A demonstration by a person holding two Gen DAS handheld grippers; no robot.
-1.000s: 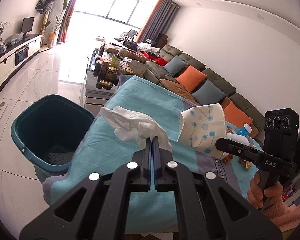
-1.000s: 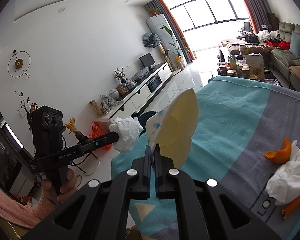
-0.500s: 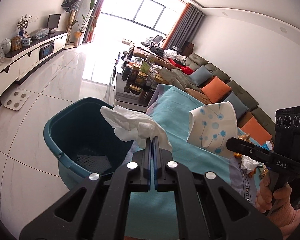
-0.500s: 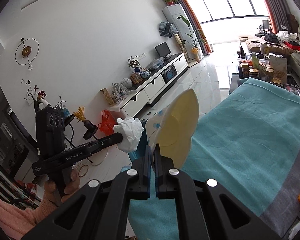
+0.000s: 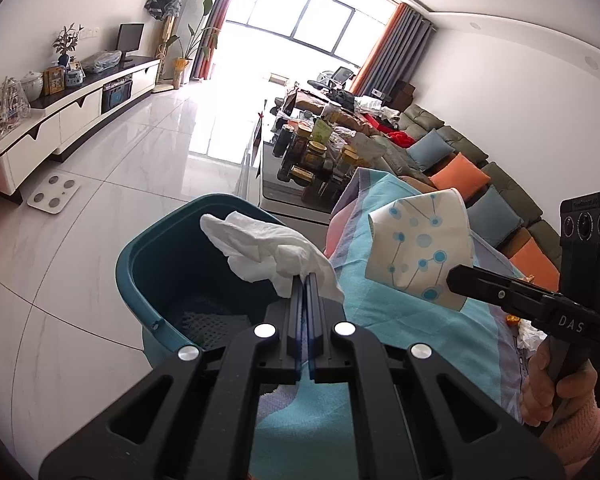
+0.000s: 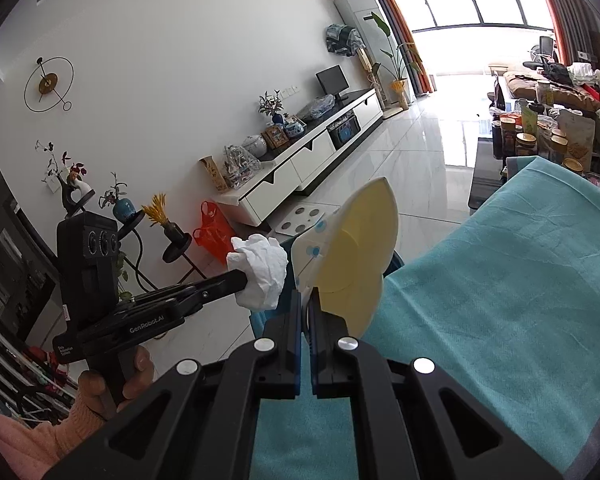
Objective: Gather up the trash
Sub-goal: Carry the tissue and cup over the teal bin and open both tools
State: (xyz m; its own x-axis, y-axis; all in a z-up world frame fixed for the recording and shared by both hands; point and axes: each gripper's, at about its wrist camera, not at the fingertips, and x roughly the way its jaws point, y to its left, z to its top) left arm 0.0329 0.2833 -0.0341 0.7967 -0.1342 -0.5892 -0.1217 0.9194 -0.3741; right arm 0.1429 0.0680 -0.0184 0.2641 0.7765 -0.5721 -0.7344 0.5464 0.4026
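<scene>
Left gripper (image 5: 303,280) is clamped on a crumpled tissue (image 5: 266,250) over the teal bin (image 5: 140,280). Right gripper (image 6: 306,300) pinches a flattened dotted paper cup (image 6: 352,256) w/ jaws closed, right of the bin over the teal tablecloth (image 6: 500,300). Risk: if let go here the cup prob. lands on the cloth, not in the bin; the tissue could cling to the pads.

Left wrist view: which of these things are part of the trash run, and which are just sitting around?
In play:
left gripper, shut on the crumpled tissue
right gripper, shut on the squashed paper cup
teal bin, below the tissue

Just lying about:
jars on the coffee table
sofa cushions
bathroom scale
</scene>
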